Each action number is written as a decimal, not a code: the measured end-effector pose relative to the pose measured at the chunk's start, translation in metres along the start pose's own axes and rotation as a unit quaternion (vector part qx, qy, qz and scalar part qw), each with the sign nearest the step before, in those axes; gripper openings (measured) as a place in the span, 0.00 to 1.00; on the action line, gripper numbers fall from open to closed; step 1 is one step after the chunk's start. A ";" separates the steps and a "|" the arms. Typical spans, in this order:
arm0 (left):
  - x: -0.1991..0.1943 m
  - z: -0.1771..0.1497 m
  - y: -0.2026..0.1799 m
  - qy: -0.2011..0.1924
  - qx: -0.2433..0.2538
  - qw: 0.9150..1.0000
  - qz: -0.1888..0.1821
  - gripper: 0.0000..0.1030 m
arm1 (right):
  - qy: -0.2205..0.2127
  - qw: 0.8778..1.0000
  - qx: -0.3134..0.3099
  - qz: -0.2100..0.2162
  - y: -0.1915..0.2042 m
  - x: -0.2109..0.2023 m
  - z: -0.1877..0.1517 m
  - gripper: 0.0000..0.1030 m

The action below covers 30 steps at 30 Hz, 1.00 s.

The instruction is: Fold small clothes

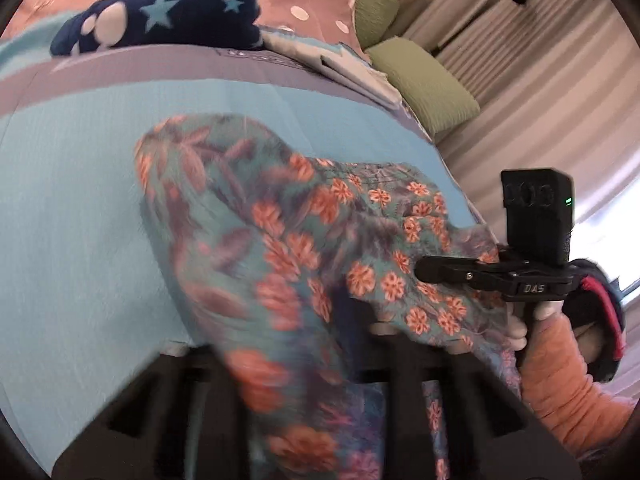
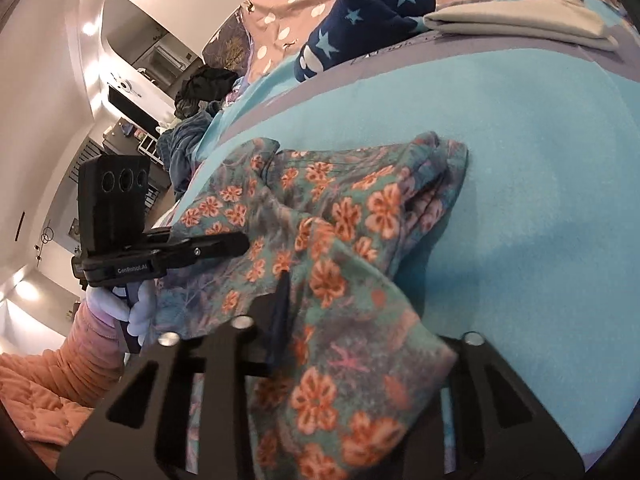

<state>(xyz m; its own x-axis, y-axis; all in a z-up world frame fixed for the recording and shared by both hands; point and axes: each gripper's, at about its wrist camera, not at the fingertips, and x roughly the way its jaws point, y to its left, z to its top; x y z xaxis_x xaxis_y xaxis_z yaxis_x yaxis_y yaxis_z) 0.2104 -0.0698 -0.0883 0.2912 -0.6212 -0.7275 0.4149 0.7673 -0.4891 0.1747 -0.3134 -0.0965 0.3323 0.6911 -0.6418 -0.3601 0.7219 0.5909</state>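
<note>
A teal garment with orange flowers (image 1: 304, 248) lies bunched on a light blue blanket (image 1: 72, 200); it also shows in the right wrist view (image 2: 344, 240). My left gripper (image 1: 344, 320) is shut on a part of the floral garment, which drapes over its fingers. My right gripper (image 2: 282, 312) is shut on another part of the same garment. In the left wrist view the right gripper (image 1: 424, 272) reaches in from the right over the cloth. In the right wrist view the left gripper (image 2: 240, 244) reaches in from the left.
A folded navy garment with stars (image 1: 160, 12) and a folded grey one (image 2: 520, 20) lie at the blanket's far edge. Green pillows (image 1: 428, 80) and a curtain are at the right. A pile of dark clothes (image 2: 200, 92) lies at the bed's left end.
</note>
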 end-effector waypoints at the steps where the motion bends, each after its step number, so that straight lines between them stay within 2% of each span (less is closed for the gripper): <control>1: -0.003 0.000 -0.005 -0.006 0.008 1.000 0.007 0.11 | -0.011 1.000 -0.001 -0.005 0.004 -0.007 -0.002 0.20; 6: -0.038 0.008 -0.045 -0.046 0.063 0.997 0.026 0.07 | -0.089 0.994 -0.051 -0.033 0.048 -0.061 -0.008 0.17; 8: -0.054 0.016 -0.065 -0.065 0.089 0.993 0.031 0.07 | -0.132 0.986 -0.081 -0.055 0.072 -0.093 -0.007 0.17; 11: -0.082 0.036 -0.106 -0.102 0.128 0.986 0.027 0.07 | -0.202 0.969 -0.110 -0.093 0.098 -0.141 0.003 0.17; 16: -0.106 0.093 -0.178 -0.153 0.204 0.966 0.034 0.07 | -0.282 0.937 -0.140 -0.150 0.109 -0.206 0.039 0.16; 18: -0.108 0.124 -0.201 -0.168 0.232 0.957 0.044 0.07 | -0.302 0.926 -0.148 -0.173 0.105 -0.224 0.070 0.17; 20: -0.102 0.152 -0.216 -0.172 0.239 0.954 0.047 0.07 | -0.309 0.919 -0.147 -0.193 0.090 -0.236 0.107 0.17; 25: -0.065 0.230 -0.238 -0.177 0.254 0.948 0.080 0.08 | -0.307 0.918 -0.122 -0.219 0.037 -0.235 0.180 0.17; 29: -0.014 0.281 -0.231 -0.164 0.254 0.946 0.116 0.08 | -0.292 0.919 -0.112 -0.240 -0.017 -0.203 0.231 0.18; 30: 0.002 0.294 -0.225 -0.168 0.250 0.944 0.134 0.12 | -0.290 0.919 -0.107 -0.246 -0.029 -0.192 0.243 0.21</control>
<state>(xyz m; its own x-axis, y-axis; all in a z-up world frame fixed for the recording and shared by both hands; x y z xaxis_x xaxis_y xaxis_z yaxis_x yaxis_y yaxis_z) 0.3712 -0.2904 0.1613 0.6653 -0.4955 -0.5584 0.6185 0.7848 0.0405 0.3336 -0.4587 0.1283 0.8867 0.2300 -0.4011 -0.1842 0.9714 0.1498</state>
